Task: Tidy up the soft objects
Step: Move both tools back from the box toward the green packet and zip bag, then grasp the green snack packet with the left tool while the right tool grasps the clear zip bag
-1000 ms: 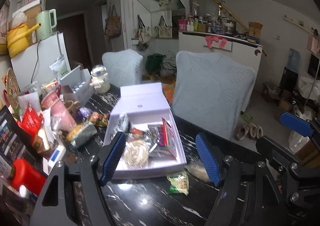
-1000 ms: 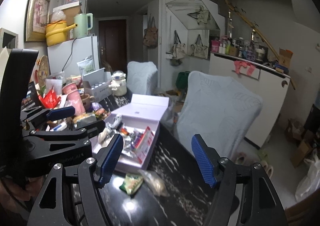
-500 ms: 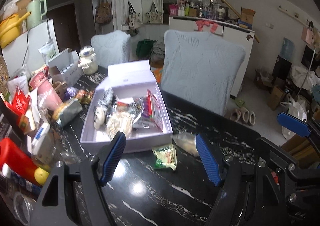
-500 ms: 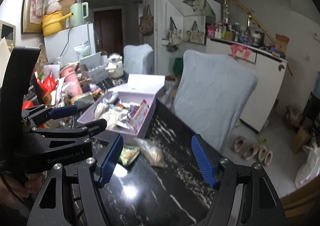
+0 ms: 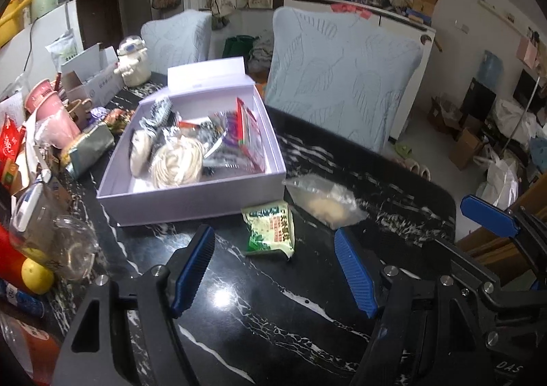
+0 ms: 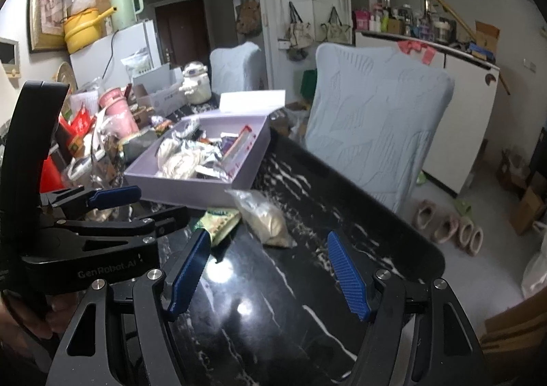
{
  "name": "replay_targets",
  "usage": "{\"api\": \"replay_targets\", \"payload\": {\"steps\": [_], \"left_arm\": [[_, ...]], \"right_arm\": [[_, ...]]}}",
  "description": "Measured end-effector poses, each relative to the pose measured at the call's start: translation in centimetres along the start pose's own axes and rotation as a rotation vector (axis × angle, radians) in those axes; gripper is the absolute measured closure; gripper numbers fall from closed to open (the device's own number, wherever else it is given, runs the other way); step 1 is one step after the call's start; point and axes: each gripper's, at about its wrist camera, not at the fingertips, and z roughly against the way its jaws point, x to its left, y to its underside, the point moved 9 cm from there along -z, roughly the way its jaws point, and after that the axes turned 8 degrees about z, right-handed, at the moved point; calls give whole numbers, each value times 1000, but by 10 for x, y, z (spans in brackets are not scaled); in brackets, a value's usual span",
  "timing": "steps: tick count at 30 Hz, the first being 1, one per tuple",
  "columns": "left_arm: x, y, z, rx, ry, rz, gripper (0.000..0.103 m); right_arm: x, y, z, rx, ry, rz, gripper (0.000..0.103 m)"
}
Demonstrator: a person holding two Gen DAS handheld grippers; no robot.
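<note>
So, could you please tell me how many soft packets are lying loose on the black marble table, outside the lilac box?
2: a green printed snack packet by the box's front wall, and a clear plastic bag of pale food right beside it. Clutter might hide others.

The left wrist view looks forward and steeply down between the left tongs (image 5: 273, 270) from close above the near part of the black desk (image 5: 273, 334), facing its far edge and the covered chairs behind. The right wrist view, beside it on the right and likewise close and tilted down between the right tongs (image 6: 268, 271), faces the same way, with the left tongs at its left edge. Both share the lilac box (image 5: 191, 205) (image 6: 191, 186), the green packet (image 5: 271, 229) (image 6: 218, 220) and the clear bag (image 5: 324, 203) (image 6: 266, 220).
</note>
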Motion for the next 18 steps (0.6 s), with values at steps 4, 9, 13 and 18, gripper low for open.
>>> {"api": "replay_targets", "payload": {"steps": [4,9,13,18], "left_arm": [[2,5,-21,32,-8,-10,31],[7,7,-47,76,-15,-3,31],[11,9,-65,109,-10,-4,31],[18,9,-77,136,-6,8,31]], "right_arm": [[-4,8,-20,34,-14,-5,32],[-9,16,-47,79,-40,0,32],[-11,20,-66,106,-62,-3,32],[-11,18,-88,136,-125,-9,32]]}}
